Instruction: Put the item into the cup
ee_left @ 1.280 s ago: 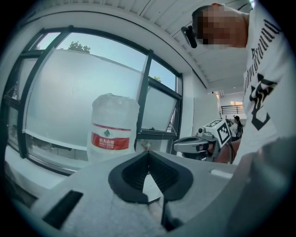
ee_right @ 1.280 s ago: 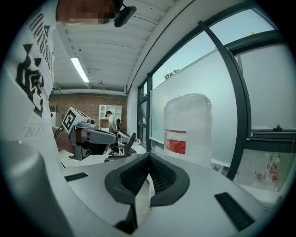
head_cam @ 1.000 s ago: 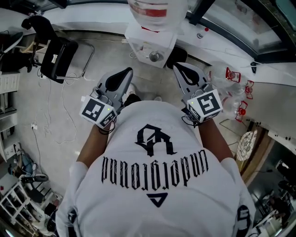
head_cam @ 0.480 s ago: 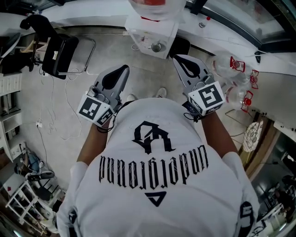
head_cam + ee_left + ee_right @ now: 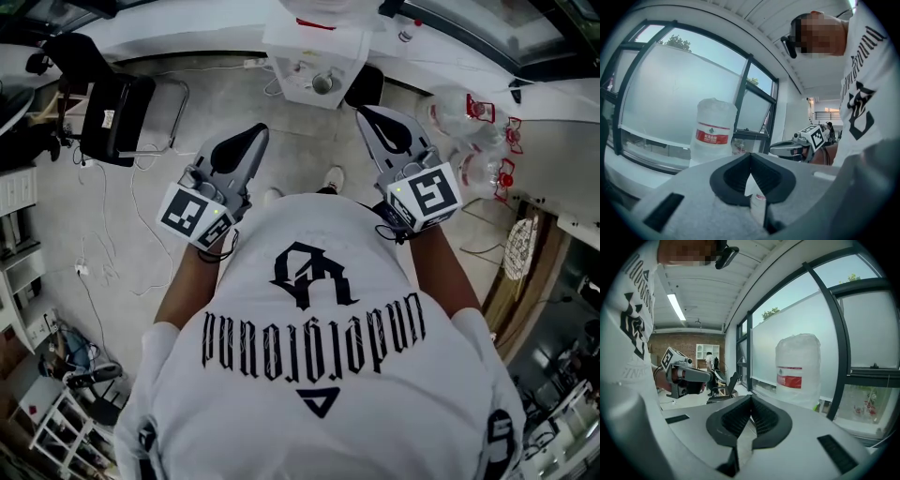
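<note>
I see no item in either gripper. My left gripper [image 5: 255, 133] and right gripper [image 5: 364, 112] are held at chest height, side by side, both shut with their tips touching and nothing between them. They point at a white water dispenser [image 5: 314, 52] that carries a big water bottle [image 5: 323, 7] with a red label. A small round metal cup-like thing [image 5: 323, 82] sits on the dispenser's front. In the left gripper view the left gripper [image 5: 750, 155] faces the bottle [image 5: 712, 131]. In the right gripper view the right gripper [image 5: 751, 398] faces the same bottle [image 5: 797, 369].
A black chair [image 5: 117, 117] stands on the floor at the left, with loose cables [image 5: 94, 253] near it. Clear plastic bottles with red caps [image 5: 478, 141] lie at the right by the window ledge. A person's white T-shirt [image 5: 319, 356] fills the lower view.
The dispenser has slid toward the top of the head view and both grippers sit slightly higher in it. Both stay shut.
</note>
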Tool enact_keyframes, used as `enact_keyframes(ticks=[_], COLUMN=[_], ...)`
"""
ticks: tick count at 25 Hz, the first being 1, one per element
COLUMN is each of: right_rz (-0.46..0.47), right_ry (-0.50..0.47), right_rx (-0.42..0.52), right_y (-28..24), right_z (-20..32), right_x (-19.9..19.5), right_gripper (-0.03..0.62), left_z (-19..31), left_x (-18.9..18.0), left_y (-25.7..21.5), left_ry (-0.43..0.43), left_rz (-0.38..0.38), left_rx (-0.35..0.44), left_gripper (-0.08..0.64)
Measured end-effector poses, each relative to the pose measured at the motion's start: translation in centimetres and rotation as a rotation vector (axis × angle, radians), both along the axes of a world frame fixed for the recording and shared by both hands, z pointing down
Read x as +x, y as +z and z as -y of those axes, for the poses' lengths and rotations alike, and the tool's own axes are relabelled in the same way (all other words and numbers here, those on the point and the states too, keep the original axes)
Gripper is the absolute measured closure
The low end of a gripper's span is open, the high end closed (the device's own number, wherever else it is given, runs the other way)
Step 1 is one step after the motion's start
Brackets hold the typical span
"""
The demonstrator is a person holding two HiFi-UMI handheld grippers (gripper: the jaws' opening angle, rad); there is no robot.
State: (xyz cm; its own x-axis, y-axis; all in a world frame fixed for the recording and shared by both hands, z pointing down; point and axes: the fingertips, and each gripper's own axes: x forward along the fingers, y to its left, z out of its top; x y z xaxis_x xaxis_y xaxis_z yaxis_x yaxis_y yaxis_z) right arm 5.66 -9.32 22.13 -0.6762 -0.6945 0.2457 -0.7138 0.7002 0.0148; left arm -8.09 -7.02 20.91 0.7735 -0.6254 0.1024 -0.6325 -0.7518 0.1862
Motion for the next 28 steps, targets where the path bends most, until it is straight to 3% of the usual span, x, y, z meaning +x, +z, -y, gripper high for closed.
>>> enact_keyframes(ticks=[8, 14, 22, 28], right_rz=[-0.009, -0.028, -0.028, -0.027], right_ry=[0.065, 0.1, 0.105, 0.069], right_rx=[0.02, 0.006, 0.011, 0.018], right_y=[-1.1, -0.9, -1.0, -0.6], right_z=[-4.4, -8.7, -12.9, -15.3], right_x=[-5.9, -9.0, -9.6, -6.6], right_gripper=[0.578, 0.578, 0.578, 0.578], left_z=[-3.6, -6.5, -9.2, -10.8], left_x=[-7.0, -9.8, -9.9, -6.6], left_y=[0.3, 1.2, 1.1, 0.4], left_ry=[0.053, 0.111, 0.142, 0.109], left_rz=[-0.021, -0.026, -0.024, -0.009], left_rx=[-0.003, -0.009, -0.003, 0.016], left_gripper=[0.548, 0.548, 0.548, 0.548])
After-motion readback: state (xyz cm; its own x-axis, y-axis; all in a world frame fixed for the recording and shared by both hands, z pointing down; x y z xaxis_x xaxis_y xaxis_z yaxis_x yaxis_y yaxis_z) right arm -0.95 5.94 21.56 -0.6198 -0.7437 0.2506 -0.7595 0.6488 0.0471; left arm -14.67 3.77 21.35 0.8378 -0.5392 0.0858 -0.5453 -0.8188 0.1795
